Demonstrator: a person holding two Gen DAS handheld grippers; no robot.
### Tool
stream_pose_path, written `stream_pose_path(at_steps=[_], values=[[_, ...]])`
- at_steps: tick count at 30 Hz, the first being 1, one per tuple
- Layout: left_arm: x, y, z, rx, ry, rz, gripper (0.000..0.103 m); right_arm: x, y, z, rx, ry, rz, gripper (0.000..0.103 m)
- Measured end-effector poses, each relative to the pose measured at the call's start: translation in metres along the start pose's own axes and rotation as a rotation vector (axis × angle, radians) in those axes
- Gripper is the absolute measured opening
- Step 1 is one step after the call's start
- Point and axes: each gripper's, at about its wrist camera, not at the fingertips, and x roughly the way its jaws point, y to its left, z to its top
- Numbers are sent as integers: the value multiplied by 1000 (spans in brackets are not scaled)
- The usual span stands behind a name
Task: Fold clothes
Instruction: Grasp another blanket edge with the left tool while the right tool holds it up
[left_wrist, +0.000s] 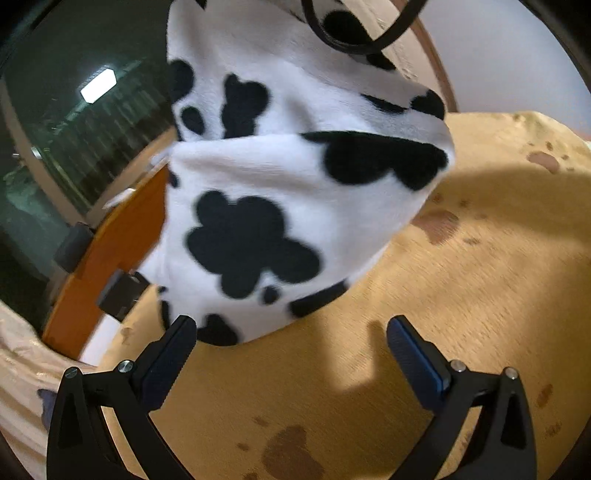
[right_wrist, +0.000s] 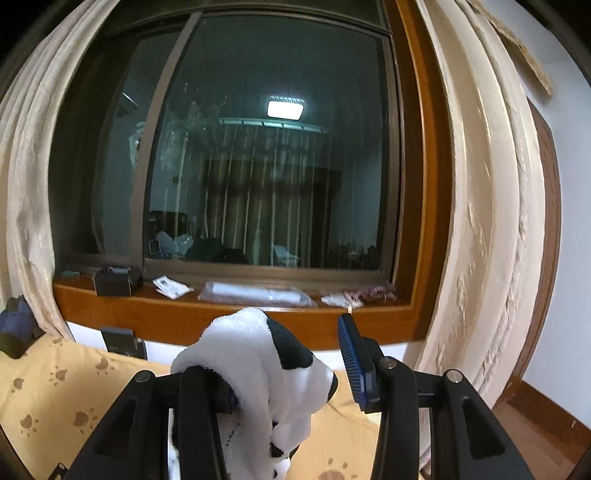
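Note:
A white fleece garment with black cow spots (left_wrist: 280, 177) hangs in the air above the yellow paw-print blanket (left_wrist: 461, 295). My left gripper (left_wrist: 291, 332) is open and empty, just below the garment's hanging bottom edge. In the right wrist view the garment (right_wrist: 266, 369) drapes over my right gripper's left finger, with the right finger's blue pad (right_wrist: 352, 363) standing apart from it. My right gripper (right_wrist: 291, 354) is open, raised high, and the cloth hangs down from it.
A dark window (right_wrist: 258, 166) with an orange wooden sill (right_wrist: 236, 314) stands ahead, with small boxes and plastic packets on it. Cream curtains (right_wrist: 487, 221) hang at both sides. The yellow blanket (right_wrist: 55, 387) covers the bed below. A black block (left_wrist: 118, 295) sits by the sill.

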Motion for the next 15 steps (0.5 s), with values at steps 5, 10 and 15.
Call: stream_pose_path(at_steps=[5,10,15], values=[[-19,-12,2,29,-124,191,103,-3,20,22,-64,-37,34,45],[-39,-33,2,89,-244,354,103,-16,47,49,-120,-80,81,45],[-59,-55,1,184,-382,539,103,-30,77,74,-171,-114,126,45]])
